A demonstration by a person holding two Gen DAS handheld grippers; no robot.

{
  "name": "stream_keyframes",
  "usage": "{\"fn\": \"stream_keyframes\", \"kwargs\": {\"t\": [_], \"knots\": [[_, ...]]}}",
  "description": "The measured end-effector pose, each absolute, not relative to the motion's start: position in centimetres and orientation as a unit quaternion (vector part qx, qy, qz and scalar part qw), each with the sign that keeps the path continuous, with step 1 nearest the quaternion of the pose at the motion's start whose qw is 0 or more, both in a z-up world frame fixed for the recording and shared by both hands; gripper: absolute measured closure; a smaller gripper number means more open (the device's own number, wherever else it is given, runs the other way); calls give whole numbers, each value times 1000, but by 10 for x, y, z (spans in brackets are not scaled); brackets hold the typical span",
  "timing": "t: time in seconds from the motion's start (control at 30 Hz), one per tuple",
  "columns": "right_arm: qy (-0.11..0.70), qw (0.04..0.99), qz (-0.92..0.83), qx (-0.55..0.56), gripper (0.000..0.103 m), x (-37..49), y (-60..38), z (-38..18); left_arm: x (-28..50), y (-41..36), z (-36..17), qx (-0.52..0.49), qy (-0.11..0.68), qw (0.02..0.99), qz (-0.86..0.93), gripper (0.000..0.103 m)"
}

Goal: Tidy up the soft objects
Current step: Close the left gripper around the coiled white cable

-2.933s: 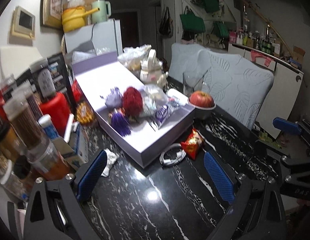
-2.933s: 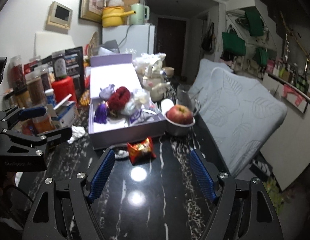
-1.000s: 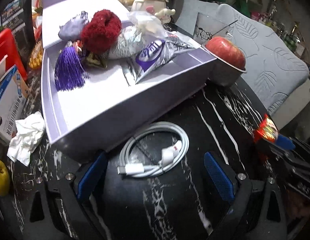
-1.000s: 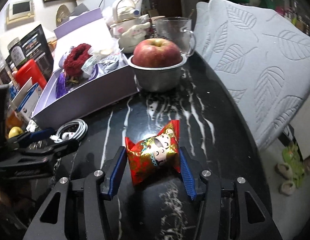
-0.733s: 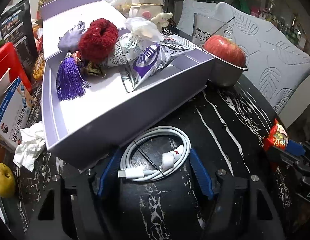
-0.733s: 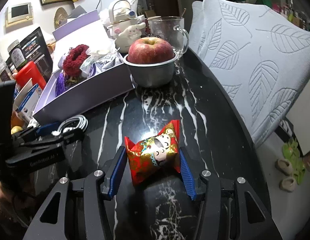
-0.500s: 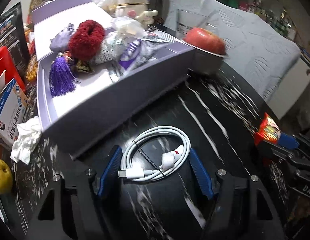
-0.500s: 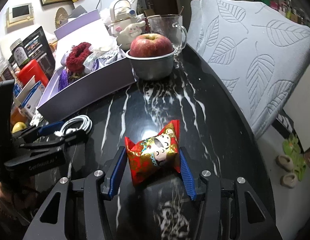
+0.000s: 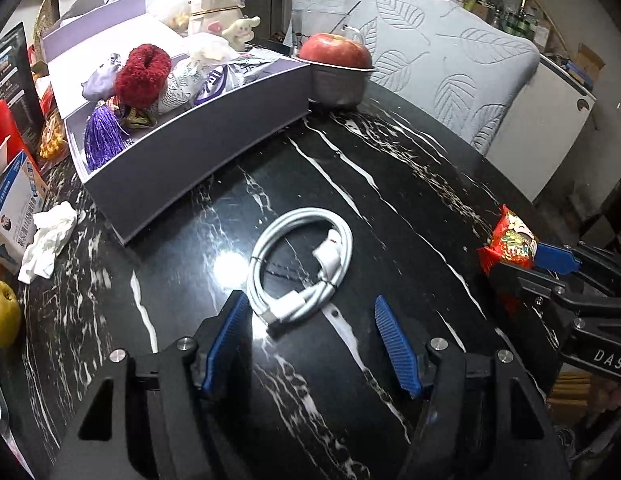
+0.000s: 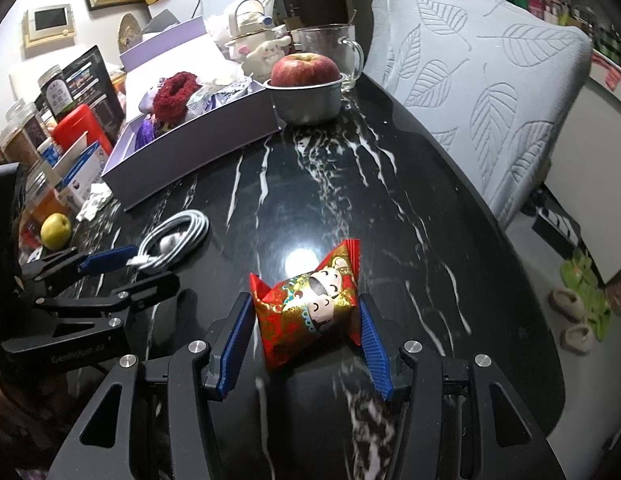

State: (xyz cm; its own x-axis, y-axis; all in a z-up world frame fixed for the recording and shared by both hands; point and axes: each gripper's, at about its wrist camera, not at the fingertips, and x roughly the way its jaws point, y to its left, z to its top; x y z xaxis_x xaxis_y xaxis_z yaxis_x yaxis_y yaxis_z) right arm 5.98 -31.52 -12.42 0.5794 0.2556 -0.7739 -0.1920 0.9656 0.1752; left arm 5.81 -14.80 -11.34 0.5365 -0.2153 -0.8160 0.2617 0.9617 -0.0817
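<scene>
A white coiled cable (image 9: 302, 264) lies on the black marble table (image 9: 390, 184). Its plug end sits between the pad tips of my left gripper (image 9: 308, 320), whose jaws are closing. The plug rests against the left pad, and a gap shows to the right pad. My right gripper (image 10: 306, 332) is shut on a red and gold snack packet (image 10: 306, 304). Further back, an open lilac box (image 9: 190, 148) holds a red scrunchie (image 9: 142, 76), a purple tassel (image 9: 104, 136) and soft packets. In the right wrist view, the left gripper (image 10: 146, 270) and the cable (image 10: 174, 236) are at the left.
An apple in a metal bowl (image 9: 336, 56) stands by the box's right corner, with a glass mug (image 10: 330, 52) behind it. A crumpled tissue (image 9: 48, 240), a yellow-green fruit (image 9: 2, 316) and a carton (image 9: 14, 200) crowd the left edge. A leaf-patterned chair back (image 9: 450, 72) borders the right.
Both grippers have drawn back from the box. The left jaws have narrowed around the cable, which has come away from the box and turned. The right gripper still holds the packet.
</scene>
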Motion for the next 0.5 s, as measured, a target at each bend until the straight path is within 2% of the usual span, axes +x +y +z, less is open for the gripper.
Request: {"fn": "stream_keyframes", "kwargs": {"t": [0.13, 0.17, 0.2, 0.27, 0.5], "knots": [[441, 888, 124, 36, 52, 49, -316, -125, 55, -150, -114, 36, 457, 878, -138, 37], [440, 889, 123, 36, 52, 48, -316, -125, 56, -151, -115, 42, 455, 879, -134, 29], [440, 889, 122, 36, 52, 48, -316, -125, 57, -152, -117, 49, 454, 880, -130, 15], [439, 890, 121, 37, 50, 47, -316, -125, 62, -152, -121, 48, 460, 877, -131, 1], [440, 890, 120, 27, 43, 51, -311, -128, 77, -150, -124, 50, 455, 879, -132, 1]]}}
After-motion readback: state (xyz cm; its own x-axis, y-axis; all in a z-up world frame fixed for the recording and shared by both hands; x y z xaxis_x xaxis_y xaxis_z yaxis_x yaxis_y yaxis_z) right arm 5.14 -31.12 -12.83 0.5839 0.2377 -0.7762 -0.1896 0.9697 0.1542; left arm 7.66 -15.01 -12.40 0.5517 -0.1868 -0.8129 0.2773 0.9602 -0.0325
